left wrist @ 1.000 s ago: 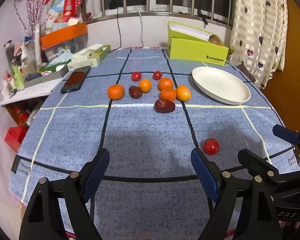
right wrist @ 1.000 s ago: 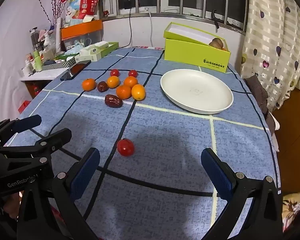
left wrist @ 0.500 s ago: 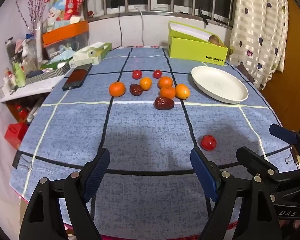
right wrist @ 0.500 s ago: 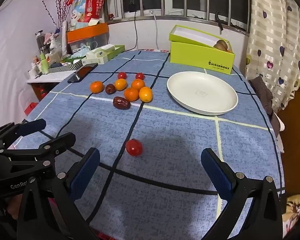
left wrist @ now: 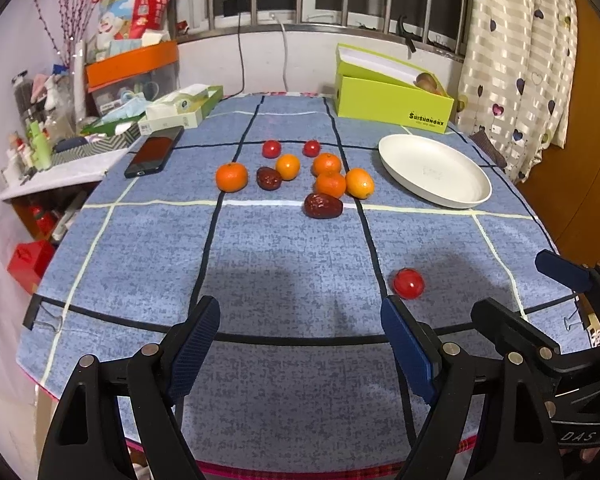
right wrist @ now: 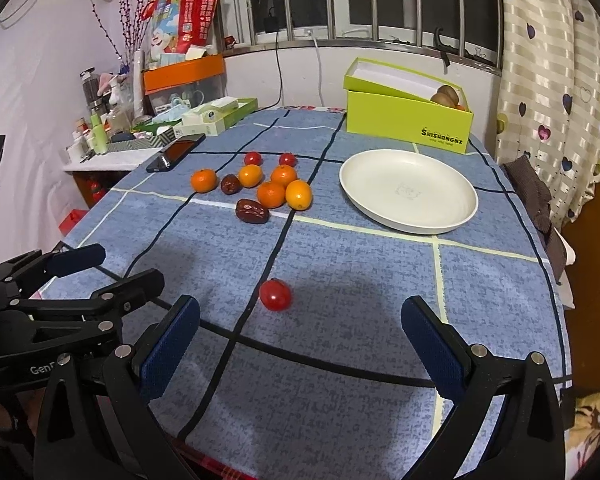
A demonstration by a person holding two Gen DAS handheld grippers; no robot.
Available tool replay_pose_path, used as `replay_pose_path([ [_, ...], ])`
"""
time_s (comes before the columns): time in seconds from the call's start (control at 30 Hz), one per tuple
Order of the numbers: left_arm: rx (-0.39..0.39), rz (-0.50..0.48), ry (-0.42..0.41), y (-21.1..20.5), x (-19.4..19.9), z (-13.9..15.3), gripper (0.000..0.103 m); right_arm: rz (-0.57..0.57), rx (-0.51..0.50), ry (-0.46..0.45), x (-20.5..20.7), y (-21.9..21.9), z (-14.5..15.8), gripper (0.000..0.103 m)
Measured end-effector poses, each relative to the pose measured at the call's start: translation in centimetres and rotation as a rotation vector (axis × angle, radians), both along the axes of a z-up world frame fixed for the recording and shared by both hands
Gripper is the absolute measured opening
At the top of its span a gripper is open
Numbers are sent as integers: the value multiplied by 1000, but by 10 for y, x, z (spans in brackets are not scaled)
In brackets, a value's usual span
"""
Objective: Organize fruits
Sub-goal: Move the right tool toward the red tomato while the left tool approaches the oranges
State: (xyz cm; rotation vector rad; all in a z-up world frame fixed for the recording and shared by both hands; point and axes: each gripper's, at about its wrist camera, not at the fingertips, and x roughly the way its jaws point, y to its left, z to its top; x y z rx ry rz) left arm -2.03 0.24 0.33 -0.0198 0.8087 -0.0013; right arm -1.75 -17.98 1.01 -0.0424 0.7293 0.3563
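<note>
A cluster of oranges (left wrist: pixel 331 184), two dark red dates (left wrist: pixel 323 205) and two small tomatoes (left wrist: pixel 271 149) lies mid-table; it also shows in the right wrist view (right wrist: pixel 271 194). A lone red tomato (left wrist: pixel 409 283) (right wrist: pixel 275 294) lies near the front. An empty white plate (left wrist: pixel 460 196) (right wrist: pixel 452 220) sits to the right of the cluster. My left gripper (left wrist: pixel 300 344) is open and empty above the front edge. My right gripper (right wrist: pixel 300 344) is open and empty, just behind the lone tomato; it also shows in the left wrist view (left wrist: pixel 516 292).
A lime-green box (left wrist: pixel 392 96) with kiwis stands at the back right. A black phone (left wrist: pixel 154 151) and a tissue box (left wrist: pixel 180 110) lie at the back left. A cluttered side shelf (left wrist: pixel 52 168) is left of the table. Curtains (left wrist: pixel 516 60) hang at right.
Both grippers have drawn back and risen slightly, so the table's front edge now shows. Fruits and plate have not moved.
</note>
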Motion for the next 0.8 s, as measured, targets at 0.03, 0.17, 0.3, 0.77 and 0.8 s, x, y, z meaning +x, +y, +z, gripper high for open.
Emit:
replay_pose_path([
  [0.03, -2, -1, 0, 0, 0, 0, 83, 2, 0, 0, 0, 0, 0, 101],
  [0.17, -14, -4, -1, 0, 2, -1, 83, 4, -7, -5, -1, 1, 0, 101],
  [0.3, -6, 1, -10, 0, 2, -1, 83, 12, -13, -5, -1, 4, 0, 101],
  [0.77, -13, -4, 1, 7, 14, -5, 83, 32, -13, 5, 6, 11, -3, 97],
  [0.8, -16, -7, 4, 8, 17, -6, 83, 33, -11, 9, 8, 11, -4, 96],
])
